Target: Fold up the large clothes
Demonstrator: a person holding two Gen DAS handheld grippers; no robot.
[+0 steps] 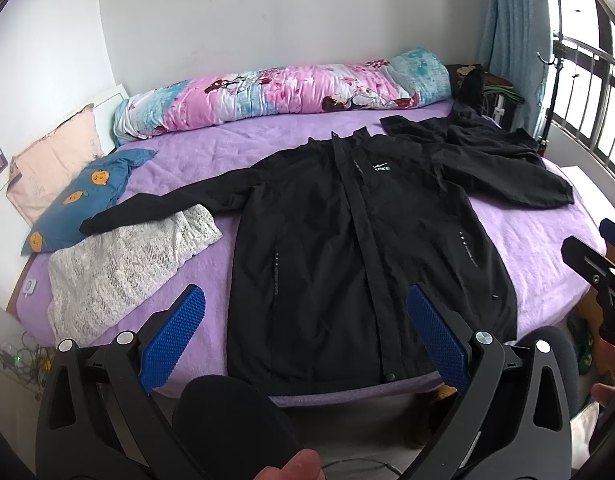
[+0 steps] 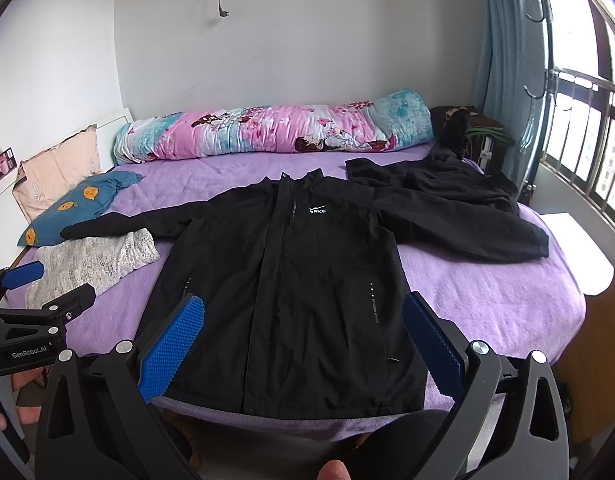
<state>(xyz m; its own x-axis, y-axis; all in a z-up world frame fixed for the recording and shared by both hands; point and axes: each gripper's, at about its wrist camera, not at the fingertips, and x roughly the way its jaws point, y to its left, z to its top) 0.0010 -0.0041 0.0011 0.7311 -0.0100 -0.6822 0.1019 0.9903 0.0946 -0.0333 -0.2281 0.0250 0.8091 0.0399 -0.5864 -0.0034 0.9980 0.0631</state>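
Both claws (image 1: 303, 332) (image 2: 303, 334) wide, jacket (image 1: 347, 240) ahead.

A big bed with a fuzzy purple blanket (image 1: 519, 240) holds everything. A black zip-up jacket (image 1: 347, 248) lies flat in the middle, sleeves spread out. Another dark crumpled garment (image 1: 487, 148) lies behind it. A white lacy cloth (image 1: 119, 264) lies to the left, beside a blue pillow with orange fruits (image 1: 87, 196). A rolled pink and blue quilt (image 1: 283, 92) lies along the wall.
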